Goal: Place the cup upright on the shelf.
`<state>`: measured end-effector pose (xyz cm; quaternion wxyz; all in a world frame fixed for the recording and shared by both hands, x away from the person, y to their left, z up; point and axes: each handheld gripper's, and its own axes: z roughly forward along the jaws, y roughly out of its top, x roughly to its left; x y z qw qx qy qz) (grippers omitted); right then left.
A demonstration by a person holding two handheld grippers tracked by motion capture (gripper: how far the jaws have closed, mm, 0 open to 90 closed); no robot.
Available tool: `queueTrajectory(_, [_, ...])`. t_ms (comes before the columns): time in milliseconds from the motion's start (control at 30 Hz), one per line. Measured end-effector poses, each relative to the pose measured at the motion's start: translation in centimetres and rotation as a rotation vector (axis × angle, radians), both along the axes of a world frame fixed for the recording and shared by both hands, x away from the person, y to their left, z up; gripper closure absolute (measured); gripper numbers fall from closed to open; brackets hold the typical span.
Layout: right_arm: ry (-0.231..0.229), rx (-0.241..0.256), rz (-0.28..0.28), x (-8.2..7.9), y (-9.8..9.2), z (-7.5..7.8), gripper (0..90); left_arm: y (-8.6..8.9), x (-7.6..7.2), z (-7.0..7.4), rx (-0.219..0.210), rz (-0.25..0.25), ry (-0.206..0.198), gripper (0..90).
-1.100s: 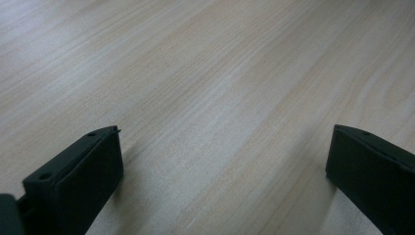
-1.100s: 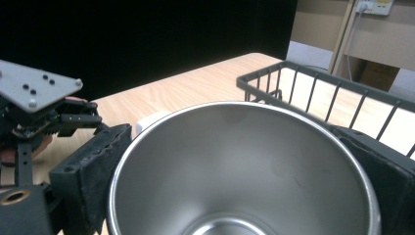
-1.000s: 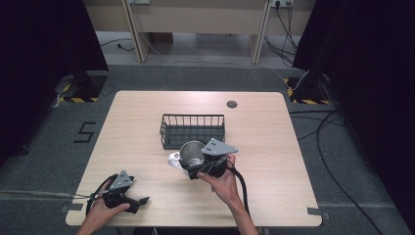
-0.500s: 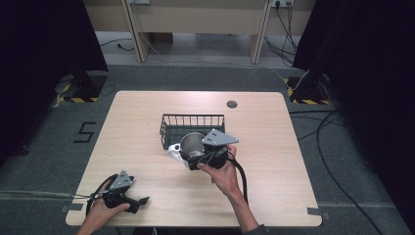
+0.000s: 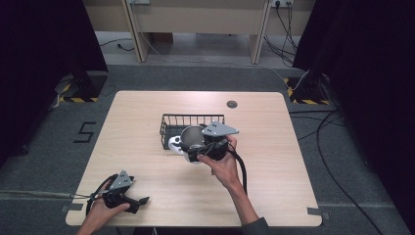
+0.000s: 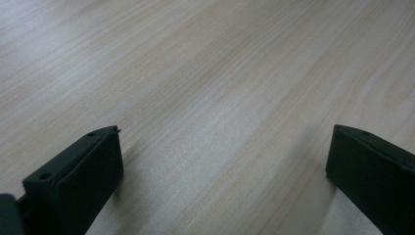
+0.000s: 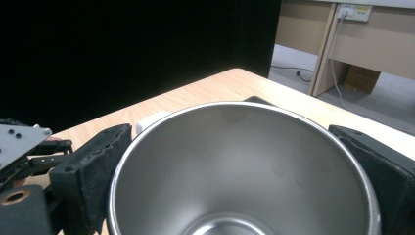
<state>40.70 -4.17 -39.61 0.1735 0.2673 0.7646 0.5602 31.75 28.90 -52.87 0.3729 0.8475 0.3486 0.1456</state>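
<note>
The cup (image 7: pixel 244 171) is seen to be of bare metal, its inside smooth with a soft brushed sheen and its rim brightly polished. Pale wood with a fine straight grain and a matt, smooth finish is shown by the table (image 6: pixel 205 73). The jaws of the left gripper (image 6: pixel 225 171) and the right gripper (image 7: pixel 235 161) are made of black matt material, slightly rough at the pads. The basket (image 5: pixel 192 120) is formed of thin dark wire. A glossy white object (image 5: pixel 175 144) is seen beside the cup.

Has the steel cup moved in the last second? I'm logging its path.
Yes. The steel cup, clamped in the right gripper, has moved away from the person toward the wire basket.
</note>
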Motion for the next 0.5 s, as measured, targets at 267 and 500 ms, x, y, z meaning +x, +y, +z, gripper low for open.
queueTrajectory(267, [-0.001, 0.008, -0.012, 1.0, -0.1, 1.7, 6.5, 0.0, 0.0, 0.0, 0.000, 0.000, 0.000, 0.0])
queueTrajectory(500, [-0.002, 0.001, -0.026, 2.1, 0.0, 2.7, 6.5, 0.0, 0.0, 0.0, 0.001, -0.001, 0.002, 0.0])
